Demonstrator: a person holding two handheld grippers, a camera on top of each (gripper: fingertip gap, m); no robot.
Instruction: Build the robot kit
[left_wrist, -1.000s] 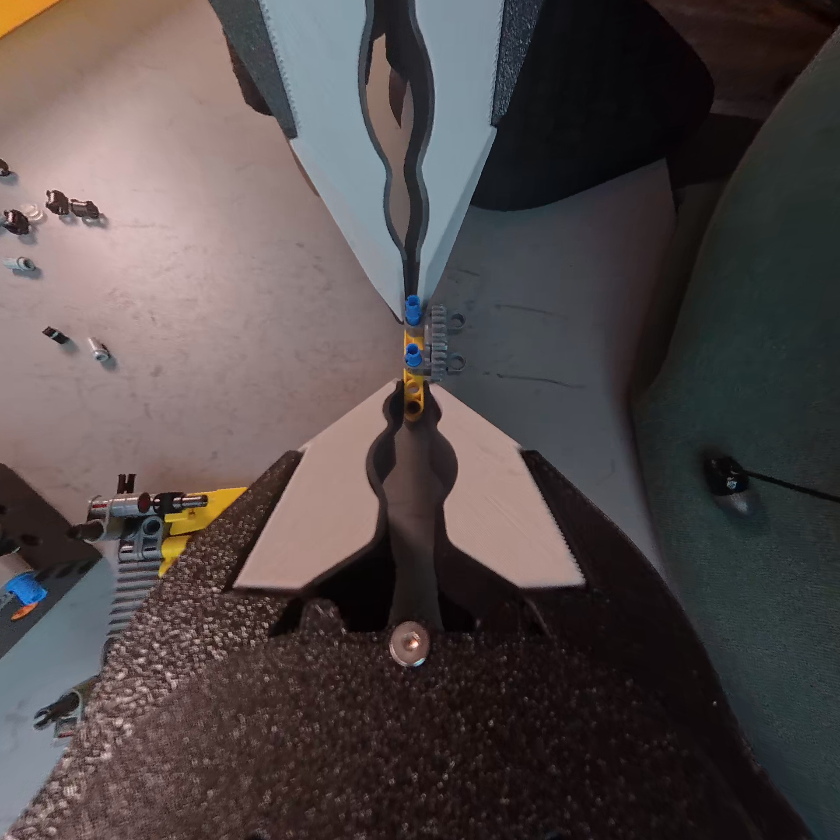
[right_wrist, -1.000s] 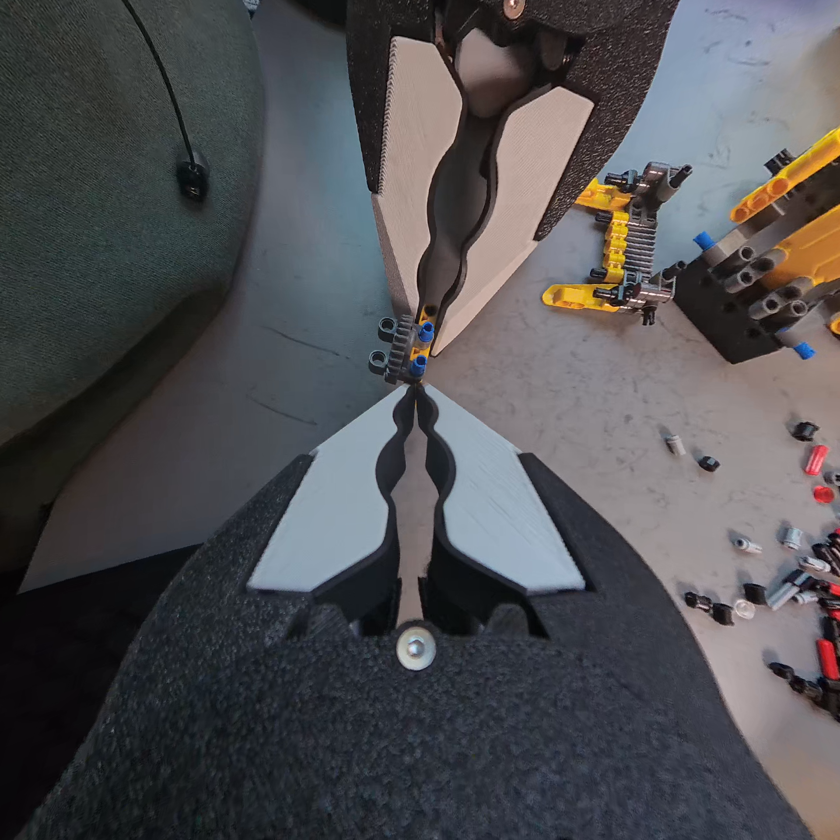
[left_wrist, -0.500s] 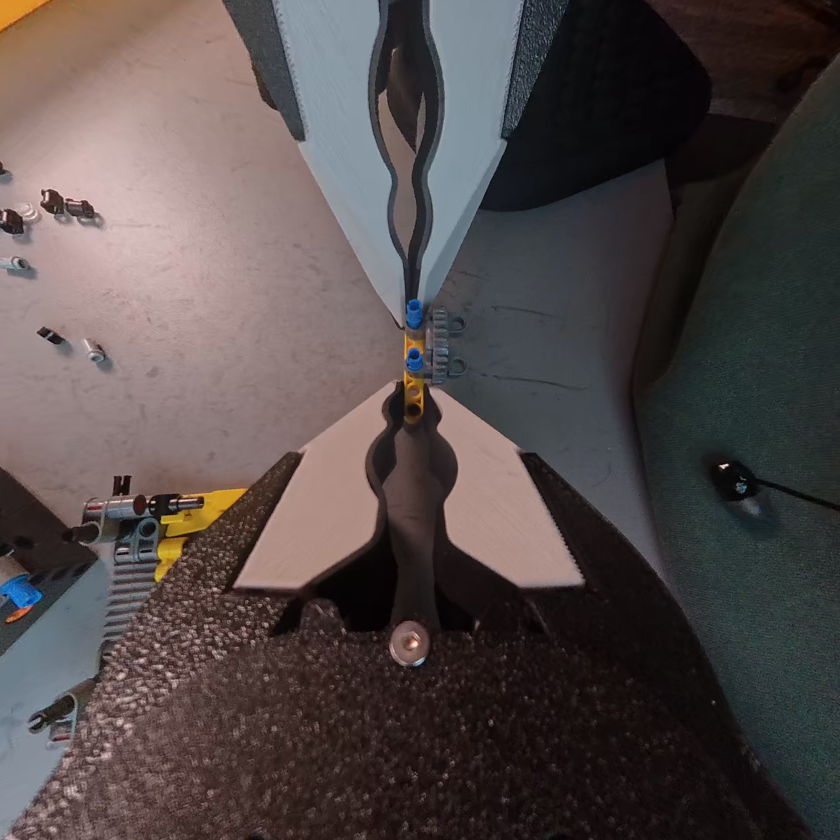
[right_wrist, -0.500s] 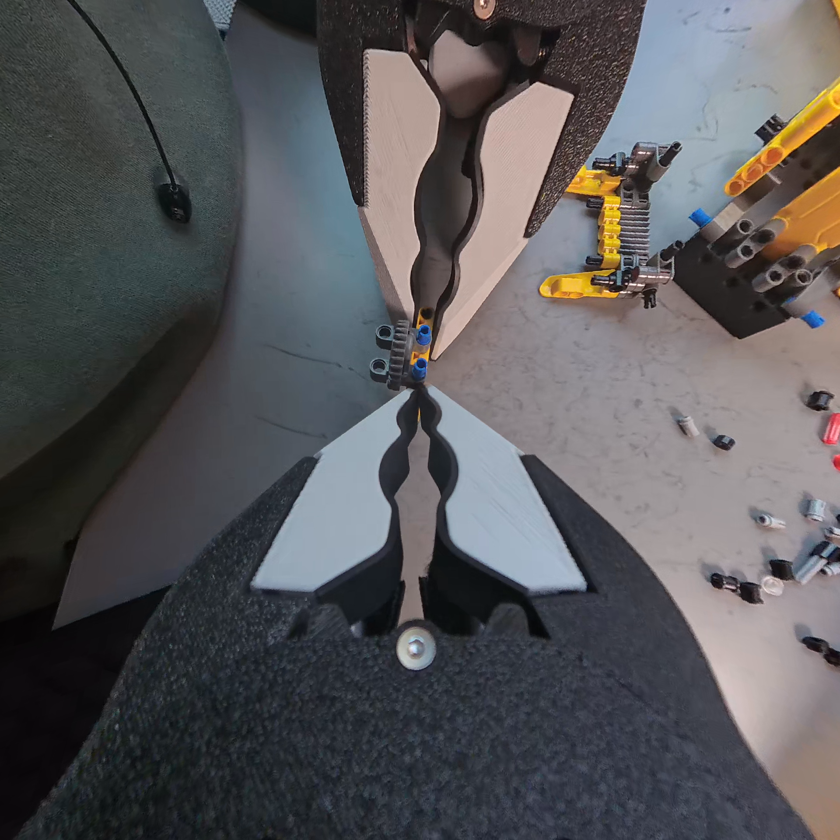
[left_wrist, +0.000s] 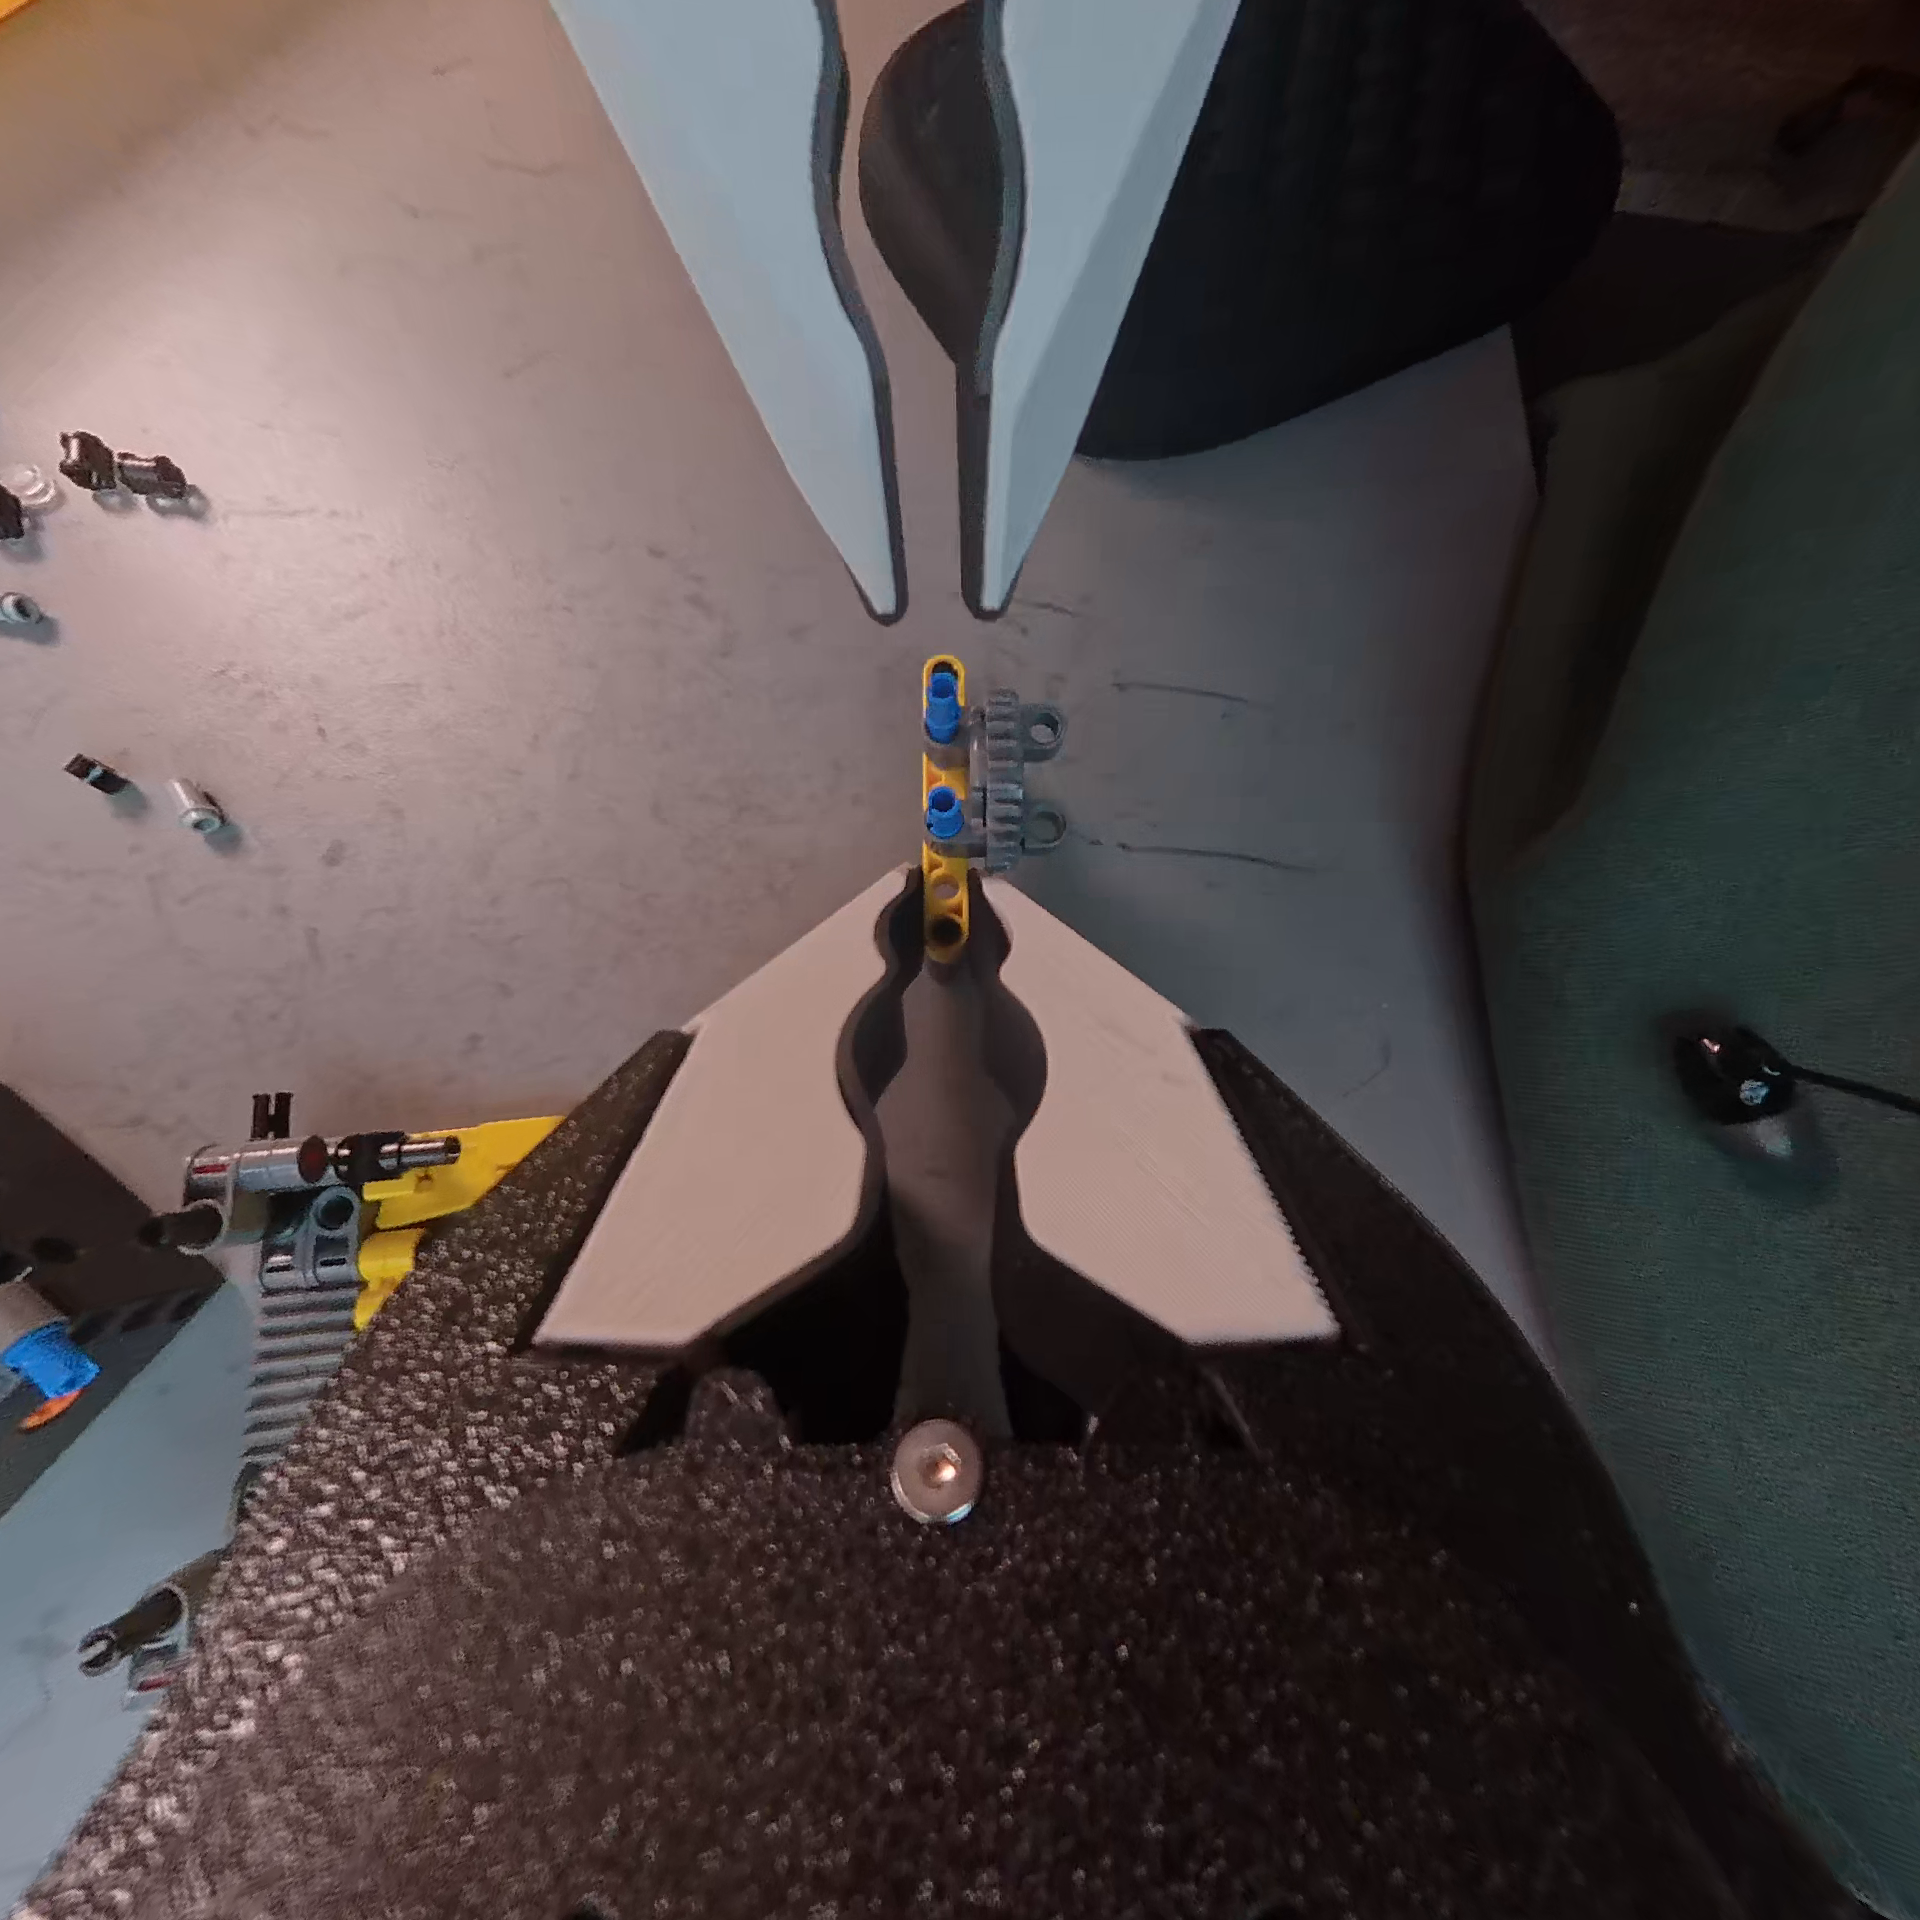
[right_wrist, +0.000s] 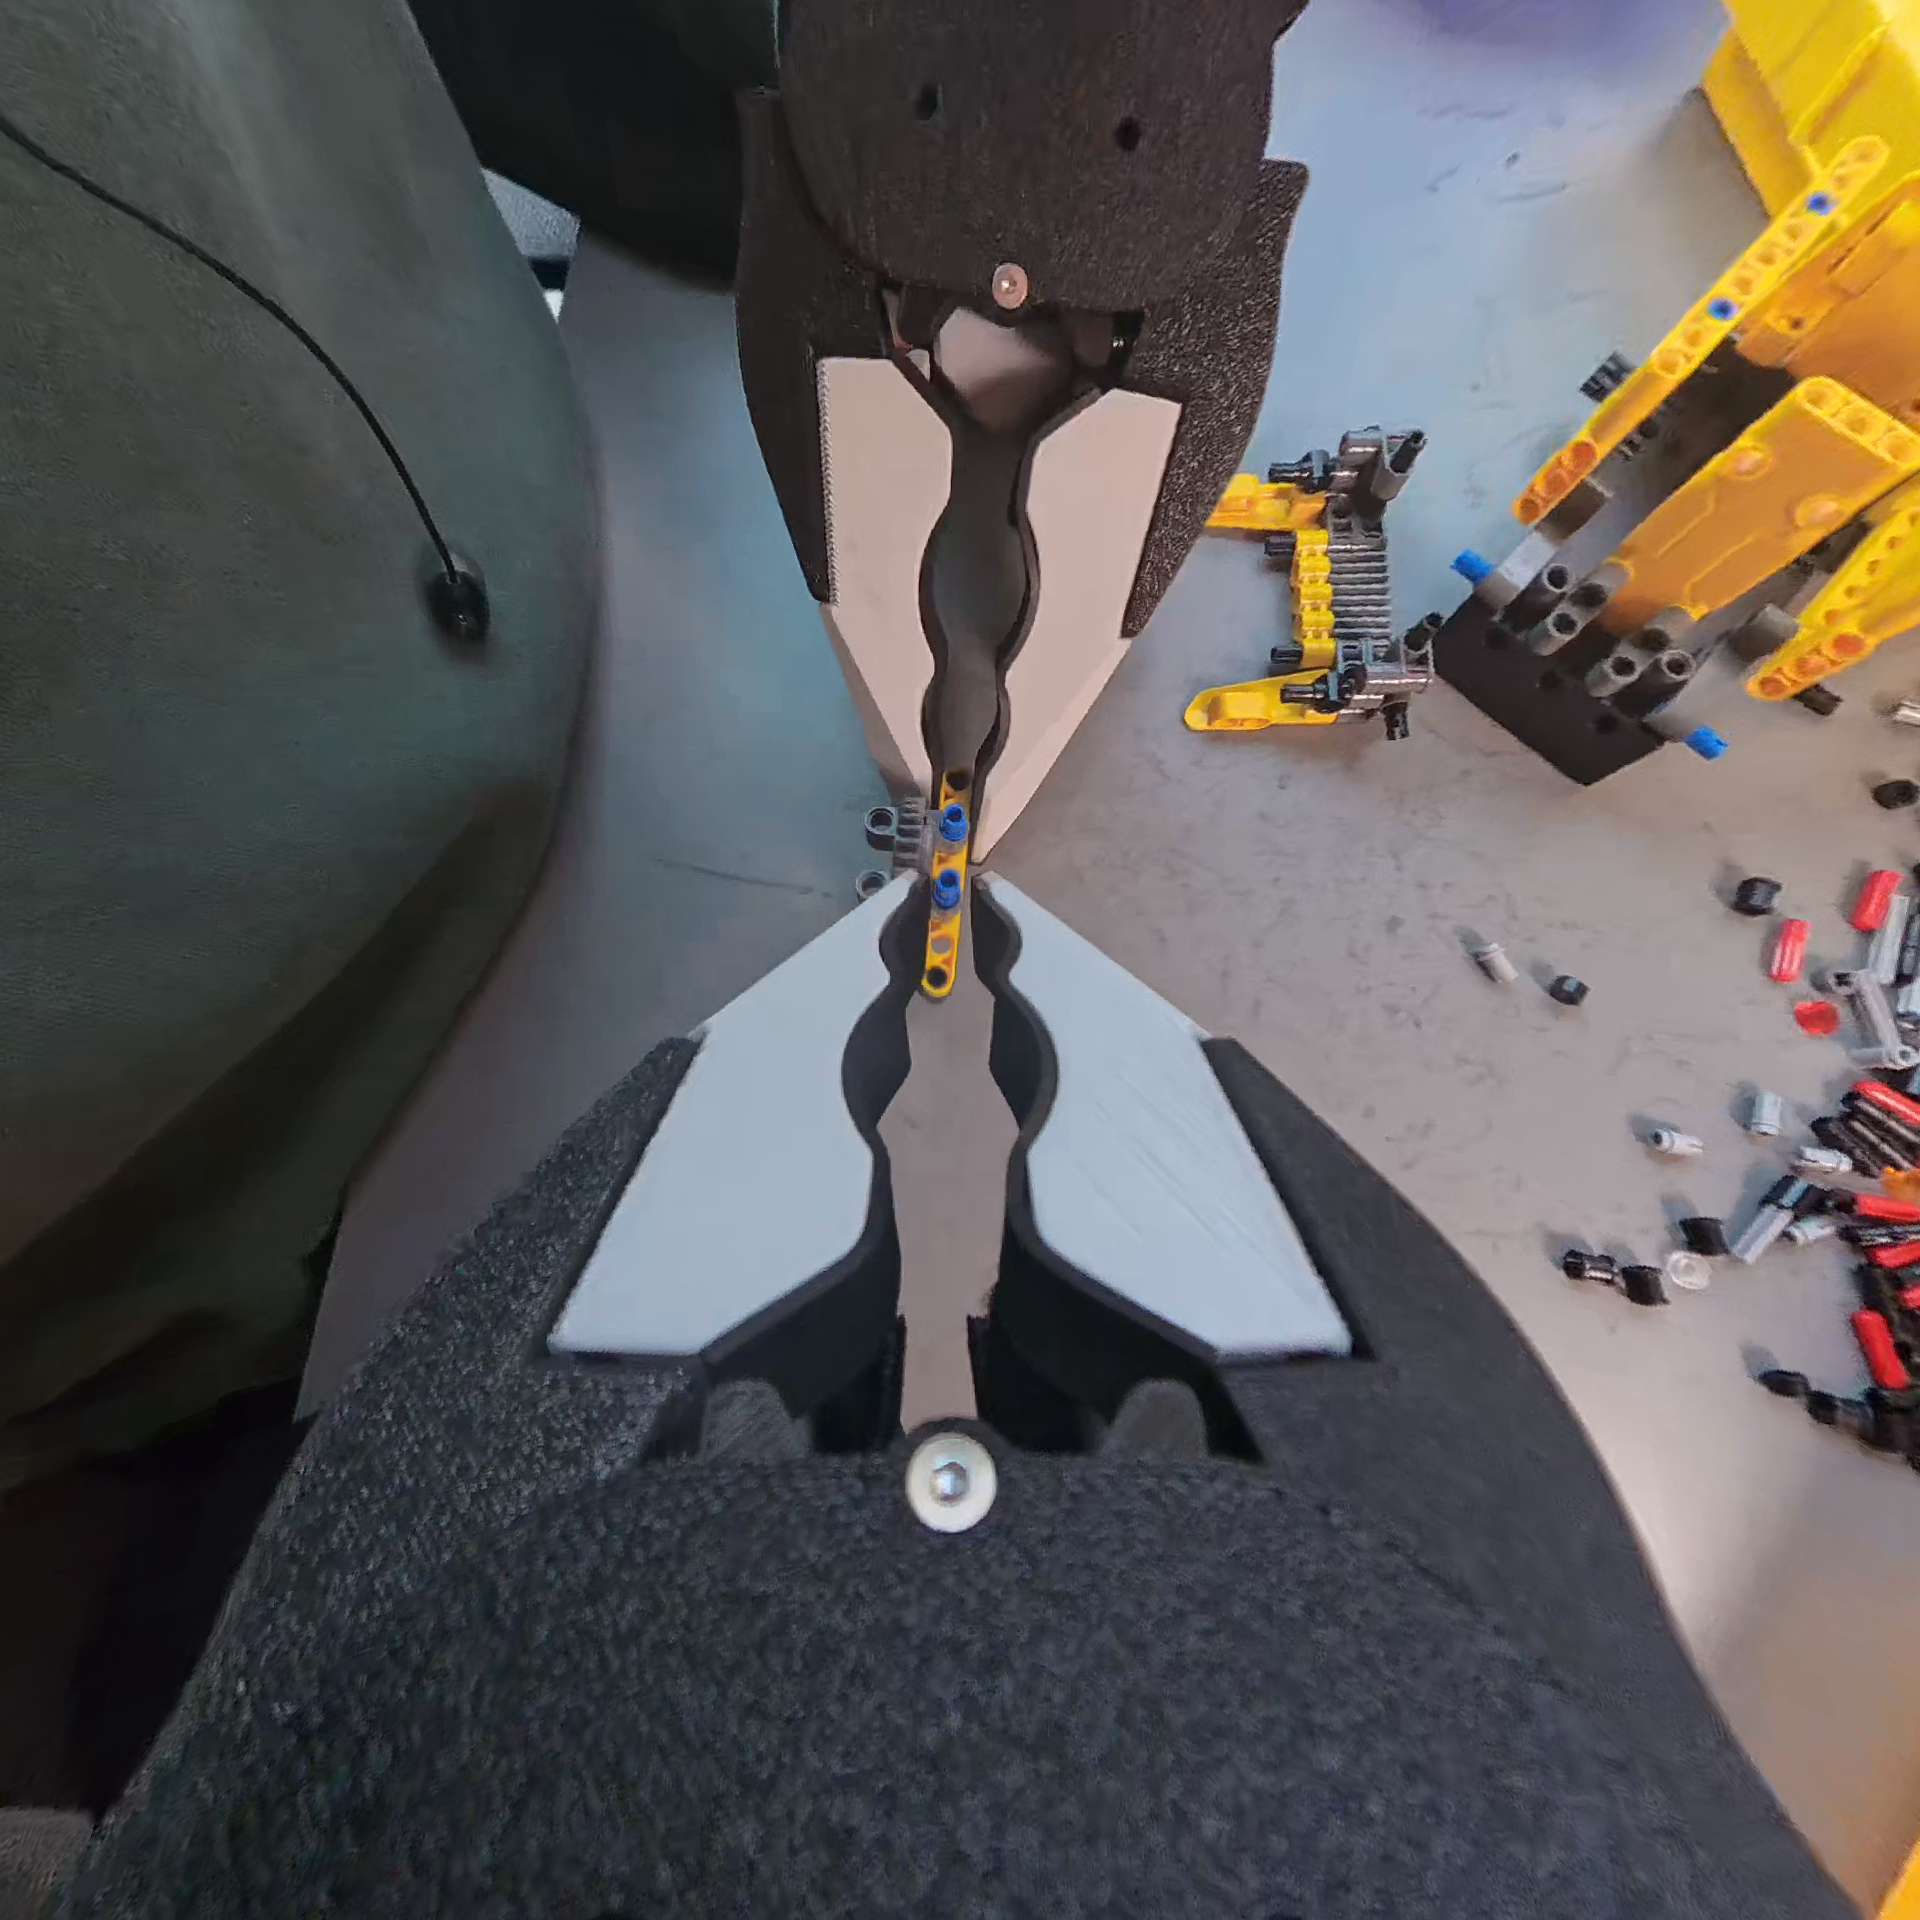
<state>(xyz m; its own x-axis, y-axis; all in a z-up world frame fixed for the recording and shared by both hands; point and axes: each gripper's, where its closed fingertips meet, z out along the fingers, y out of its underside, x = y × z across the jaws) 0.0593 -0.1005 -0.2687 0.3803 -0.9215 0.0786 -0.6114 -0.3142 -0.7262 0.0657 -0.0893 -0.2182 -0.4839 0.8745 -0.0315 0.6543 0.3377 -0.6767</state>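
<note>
While your left gripper (left_wrist: 943, 896) pinches the near end of the yellow beam (left_wrist: 943, 821), your right gripper (right_wrist: 948, 894) stands slightly parted, its fingers apart from the beam's other end. In the right wrist view that end appears between those fingertips (right_wrist: 904, 914), though whether they touch it cannot be told. Two blue pins (left_wrist: 941, 698) and a grey gear (left_wrist: 1000, 781) sit on the beam, which is held above the desk (left_wrist: 436, 644). Loose small parts (right_wrist: 1849, 1184) lie scattered to your right, near a yellow and black model (right_wrist: 1704, 540). Green fabric (right_wrist: 229, 665) lies beside the desk.
</note>
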